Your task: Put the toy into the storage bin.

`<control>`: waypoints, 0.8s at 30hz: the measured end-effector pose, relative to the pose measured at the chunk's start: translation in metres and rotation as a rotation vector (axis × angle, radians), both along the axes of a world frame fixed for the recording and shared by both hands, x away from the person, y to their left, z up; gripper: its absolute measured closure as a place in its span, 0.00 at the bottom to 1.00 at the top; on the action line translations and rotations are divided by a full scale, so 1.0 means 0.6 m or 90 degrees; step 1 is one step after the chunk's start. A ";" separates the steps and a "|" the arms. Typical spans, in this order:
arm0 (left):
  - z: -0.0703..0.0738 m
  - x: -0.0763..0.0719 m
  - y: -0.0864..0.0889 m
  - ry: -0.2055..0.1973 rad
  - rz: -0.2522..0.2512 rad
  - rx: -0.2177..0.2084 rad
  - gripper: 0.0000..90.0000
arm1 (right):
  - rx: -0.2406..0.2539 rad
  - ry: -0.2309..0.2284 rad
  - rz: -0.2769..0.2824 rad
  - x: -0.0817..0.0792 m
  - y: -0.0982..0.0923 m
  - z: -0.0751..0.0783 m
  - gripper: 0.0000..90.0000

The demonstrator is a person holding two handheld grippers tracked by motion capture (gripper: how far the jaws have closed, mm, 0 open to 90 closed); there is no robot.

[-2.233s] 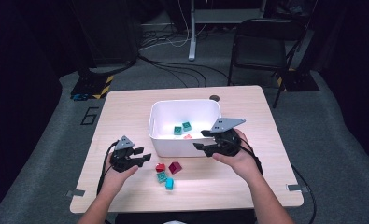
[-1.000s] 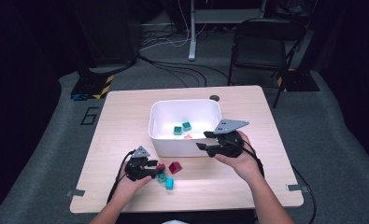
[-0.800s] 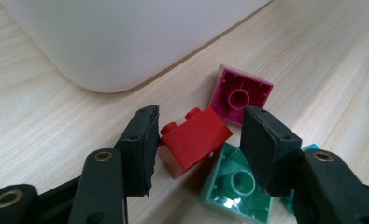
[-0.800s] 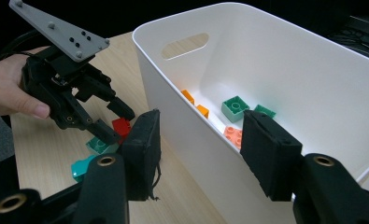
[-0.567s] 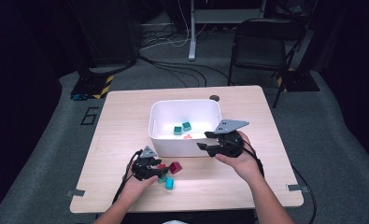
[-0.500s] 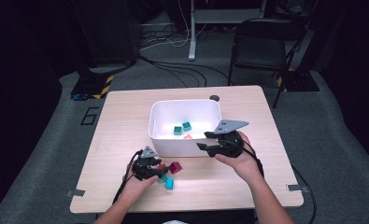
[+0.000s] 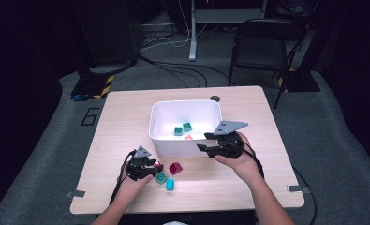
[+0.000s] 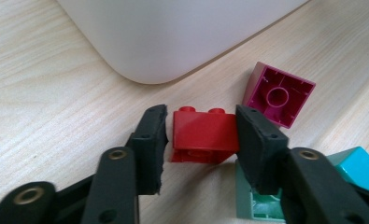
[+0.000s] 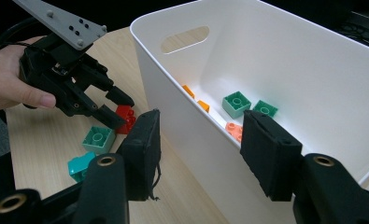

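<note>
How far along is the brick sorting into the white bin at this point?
Several bricks already lie in the white bin: two green, some orange and a pink one. The left gripper has just been closing on the red brick. The magenta brick, green brick and turquoise brick wait on the table.

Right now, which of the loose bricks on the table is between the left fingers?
The red brick, studs up, between the left gripper fingers, which just closed on it; the magenta brick lies tipped beyond.

large digit "6" marked on the grey floor (image 7: 56,140) left of the table (image 7: 126,108)
</note>
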State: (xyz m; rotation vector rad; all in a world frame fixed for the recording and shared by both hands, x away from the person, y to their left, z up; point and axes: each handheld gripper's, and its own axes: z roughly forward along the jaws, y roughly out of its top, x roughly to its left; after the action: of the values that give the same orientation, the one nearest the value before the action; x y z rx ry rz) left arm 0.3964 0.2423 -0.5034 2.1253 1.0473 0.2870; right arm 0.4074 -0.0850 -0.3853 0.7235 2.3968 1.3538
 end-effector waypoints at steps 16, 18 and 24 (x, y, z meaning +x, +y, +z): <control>0.028 -0.003 0.004 -0.019 -0.021 -0.002 0.65 | 0.009 -0.005 -0.003 -0.001 -0.005 0.005 0.52; 0.034 -0.004 0.006 -0.022 -0.024 -0.002 0.65 | 0.010 -0.004 -0.004 -0.001 -0.006 0.005 0.52; 0.055 -0.005 0.016 -0.022 -0.029 -0.013 0.65 | 0.011 -0.003 -0.003 0.000 -0.008 0.005 0.52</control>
State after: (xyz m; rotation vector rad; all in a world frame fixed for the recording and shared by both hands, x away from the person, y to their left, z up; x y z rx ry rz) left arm 0.3934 0.2518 -0.4705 2.1148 0.9773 0.2891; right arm 0.4074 -0.0900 -0.3821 0.7281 2.3808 1.3757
